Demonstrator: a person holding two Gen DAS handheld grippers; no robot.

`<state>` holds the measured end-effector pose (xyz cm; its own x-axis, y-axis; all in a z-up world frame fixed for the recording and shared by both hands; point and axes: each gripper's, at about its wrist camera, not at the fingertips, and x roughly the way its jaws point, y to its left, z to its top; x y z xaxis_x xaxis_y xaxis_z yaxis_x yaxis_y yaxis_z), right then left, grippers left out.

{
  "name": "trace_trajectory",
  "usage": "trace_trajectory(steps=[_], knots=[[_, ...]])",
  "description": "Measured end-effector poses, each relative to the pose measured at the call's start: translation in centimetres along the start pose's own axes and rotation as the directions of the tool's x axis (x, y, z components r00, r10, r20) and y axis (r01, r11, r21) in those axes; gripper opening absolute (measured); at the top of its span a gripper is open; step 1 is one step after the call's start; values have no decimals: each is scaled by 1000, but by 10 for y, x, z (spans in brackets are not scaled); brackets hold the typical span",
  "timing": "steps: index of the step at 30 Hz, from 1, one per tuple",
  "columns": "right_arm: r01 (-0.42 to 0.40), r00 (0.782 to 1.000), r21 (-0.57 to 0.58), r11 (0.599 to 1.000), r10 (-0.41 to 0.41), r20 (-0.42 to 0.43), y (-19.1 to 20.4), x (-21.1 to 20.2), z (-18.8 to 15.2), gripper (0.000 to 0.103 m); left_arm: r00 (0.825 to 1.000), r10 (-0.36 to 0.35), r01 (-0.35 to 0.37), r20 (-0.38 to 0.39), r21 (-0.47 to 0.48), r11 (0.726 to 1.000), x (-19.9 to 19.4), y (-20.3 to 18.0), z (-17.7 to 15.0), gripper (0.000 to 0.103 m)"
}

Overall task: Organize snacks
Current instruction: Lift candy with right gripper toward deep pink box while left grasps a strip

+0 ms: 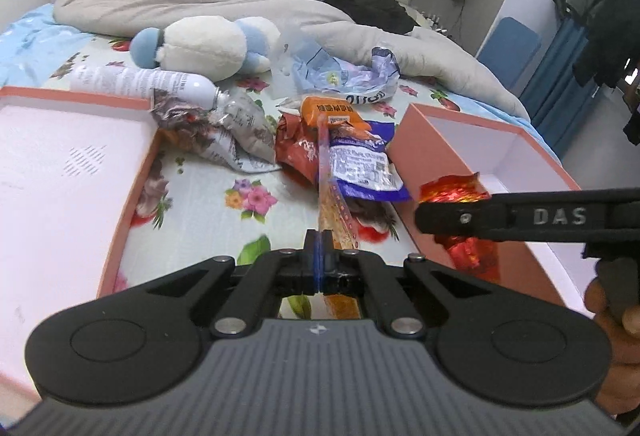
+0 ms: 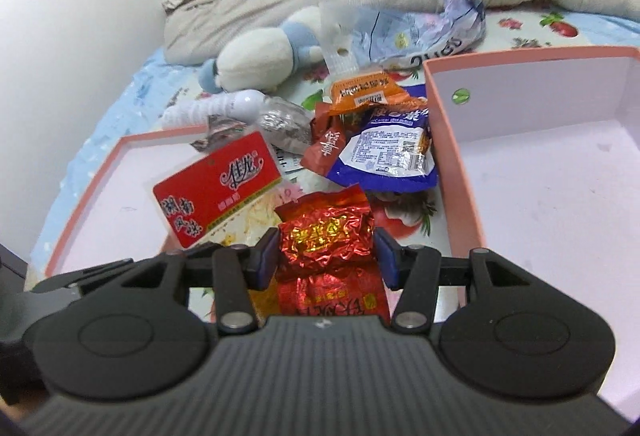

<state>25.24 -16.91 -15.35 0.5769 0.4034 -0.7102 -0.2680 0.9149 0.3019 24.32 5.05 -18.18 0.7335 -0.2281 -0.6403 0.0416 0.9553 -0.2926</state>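
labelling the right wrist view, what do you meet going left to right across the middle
left pink box → flat red packet → crinkled red foil packet in the right gripper → blue and silver pouch → right pink box

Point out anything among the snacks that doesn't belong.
Two non-snacks lie at the pile's far edge: a white-and-blue plush toy and a white spray can lying on its side behind the left pink box. Both pink boxes hold no snacks yet.
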Motion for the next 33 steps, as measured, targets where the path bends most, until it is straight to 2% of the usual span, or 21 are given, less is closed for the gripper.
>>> trace_trajectory(steps=[7, 20, 27, 33], knots=[[15, 998, 40, 999, -17, 56, -2, -56, -29, 53, 1000, 11, -11, -14, -18, 1000, -47, -19, -23, 0], [67, 989, 108, 992, -80, 126, -22, -133, -83, 53, 999, -45, 45, -21, 12, 999, -115, -73, -53, 0], [106, 977, 129, 986, -127, 173, -32, -170, -94, 53, 996, -81, 81, -22, -1, 997, -142, -95, -53, 0], [133, 965, 151, 980, -163, 206, -44, -190, -94, 53, 988, -153, 153, 3, 11, 988, -159, -122, -42, 0]])
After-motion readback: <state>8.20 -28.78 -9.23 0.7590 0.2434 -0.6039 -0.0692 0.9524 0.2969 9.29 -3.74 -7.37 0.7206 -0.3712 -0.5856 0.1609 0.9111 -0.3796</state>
